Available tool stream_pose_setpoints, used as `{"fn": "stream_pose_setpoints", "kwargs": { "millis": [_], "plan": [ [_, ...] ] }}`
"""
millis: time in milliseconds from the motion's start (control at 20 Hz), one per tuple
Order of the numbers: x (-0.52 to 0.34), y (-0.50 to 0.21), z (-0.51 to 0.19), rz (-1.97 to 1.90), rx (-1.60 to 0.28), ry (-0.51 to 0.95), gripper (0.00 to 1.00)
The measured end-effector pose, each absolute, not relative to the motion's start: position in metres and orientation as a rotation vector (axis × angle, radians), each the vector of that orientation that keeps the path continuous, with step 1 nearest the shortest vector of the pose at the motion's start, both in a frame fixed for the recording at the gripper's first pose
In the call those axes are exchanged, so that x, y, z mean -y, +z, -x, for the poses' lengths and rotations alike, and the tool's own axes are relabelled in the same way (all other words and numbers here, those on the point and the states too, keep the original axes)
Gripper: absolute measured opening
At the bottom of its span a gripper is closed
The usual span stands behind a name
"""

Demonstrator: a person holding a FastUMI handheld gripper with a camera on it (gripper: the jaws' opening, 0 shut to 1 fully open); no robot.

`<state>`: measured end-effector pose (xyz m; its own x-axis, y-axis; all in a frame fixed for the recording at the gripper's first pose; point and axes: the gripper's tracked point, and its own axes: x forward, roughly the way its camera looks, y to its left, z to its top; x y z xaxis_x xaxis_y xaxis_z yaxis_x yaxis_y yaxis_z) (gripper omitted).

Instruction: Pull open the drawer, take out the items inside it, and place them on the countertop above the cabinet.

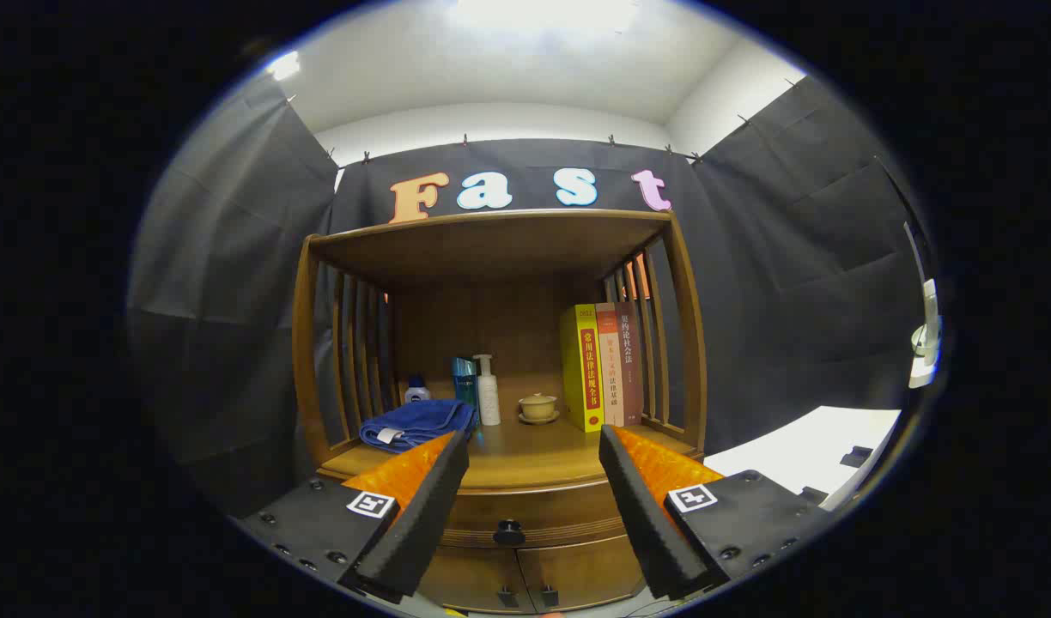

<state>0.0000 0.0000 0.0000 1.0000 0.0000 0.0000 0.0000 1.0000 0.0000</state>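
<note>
- Gripper [534,446] status: your two fingers stand wide apart with nothing between them and nothing in their hold; both are clear of the cabinet.
- Drawer [534,515]: you have it straight ahead and below the fingertips, seen in the gap between the fingers. Its front sits flush with the wooden cabinet [500,343], so it reads as closed.
- Drawer knob [509,533]: dark, round, centred on the drawer front, between your fingers and apart from both.
- Below the drawer you see two cabinet doors [534,579] side by side, each with a small dark pull near the middle seam.
- Countertop [534,451]: the wooden surface just above the drawer, under an open shelf bay with slatted sides.
- On that surface, left to right, you have: a folded blue towel [414,422] near the front, partly behind your left finger; a small blue-capped bottle [416,391] behind the towel; a teal box [465,382] upright beside a white pump bottle [488,390]; a small lidded cup on a saucer [538,408] near the middle; three books [601,365] standing upright against the right slats.
- The drawer's contents cannot be told with the front closed.
- To your right, beyond the cabinet, a white surface [813,446] carries small dark objects too small to identify.
</note>
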Motion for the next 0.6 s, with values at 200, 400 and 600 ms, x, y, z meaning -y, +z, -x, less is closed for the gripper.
{"fn": "stream_pose_setpoints", "kwargs": {
  "millis": [200,400,600],
  "plan": [
    [-0.004,-0.005,-0.001,0.006,0.000,0.009,1.00],
    [-0.003,-0.012,-0.004,0.013,-0.007,0.005,1.00],
    [-0.002,-0.014,-0.003,0.004,-0.008,0.007,1.00]
  ]
}}
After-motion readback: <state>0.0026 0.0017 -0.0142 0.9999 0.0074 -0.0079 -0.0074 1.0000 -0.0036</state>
